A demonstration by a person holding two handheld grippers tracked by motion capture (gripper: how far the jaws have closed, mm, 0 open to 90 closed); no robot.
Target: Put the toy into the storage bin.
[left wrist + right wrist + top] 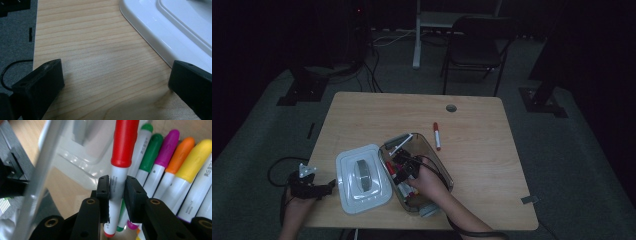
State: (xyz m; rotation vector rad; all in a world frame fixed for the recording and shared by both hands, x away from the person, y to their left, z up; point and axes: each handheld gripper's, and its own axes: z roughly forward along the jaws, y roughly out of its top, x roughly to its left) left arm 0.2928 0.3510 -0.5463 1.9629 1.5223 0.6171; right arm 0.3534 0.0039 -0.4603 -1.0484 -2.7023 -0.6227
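At the counter's (362, 107) left edge, my left gripper (312, 187) rests with its fingers (37, 87) spread wide over bare wood, holding nothing, just beside the white lid (362, 178). To its right, inside the clear plastic box (439, 167), my right gripper (116, 192) has its fingers clamped on the white barrel of a red-capped marker (120, 177), just below the cap. The marker looks light, stiff and slick (a mid-barrel hold seems safest). Other markers (175, 170) crowd alongside and the box wall stands close, while open counter lies beyond, where a second red marker (437, 135) sits.
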